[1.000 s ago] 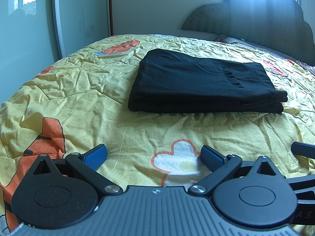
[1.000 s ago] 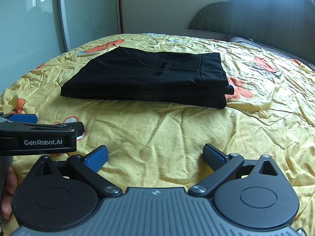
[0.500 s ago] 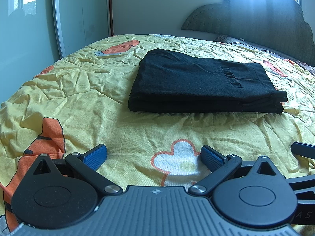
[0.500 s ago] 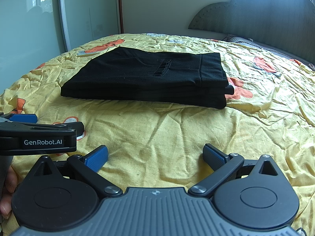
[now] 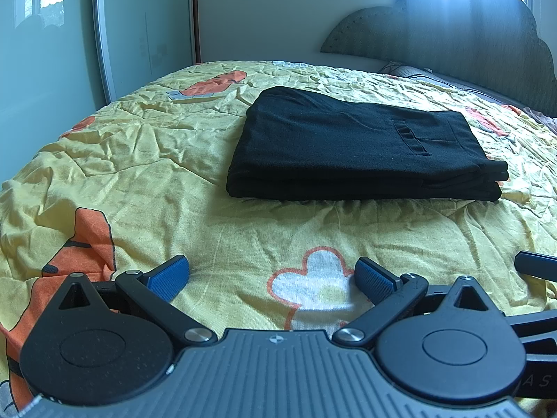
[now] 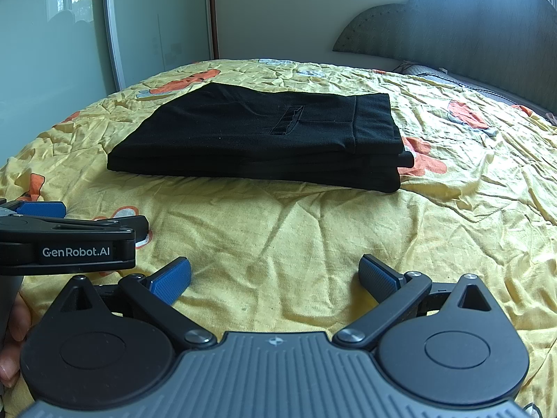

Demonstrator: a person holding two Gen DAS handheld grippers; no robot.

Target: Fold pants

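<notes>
Left claw (image 5: 271,277): mine, fingers spread wide, holding nothing, low over the quilt (image 5: 139,174). Right claw (image 6: 275,277): same, wide and empty, just beside the left. Risk: any fresh reach could snag the top layer and drag the stack askew, since the layered ends at its right already sit slightly stepped; the crumpled quilt could also shift under it. Pants (image 5: 351,146): black, folded into a flat stack, ahead of both claws, well apart, untouched. Fold looks complete.

Left tongs (image 5: 271,275) spread wide, empty, held low; right tongs (image 6: 275,275) same, alongside.
</notes>
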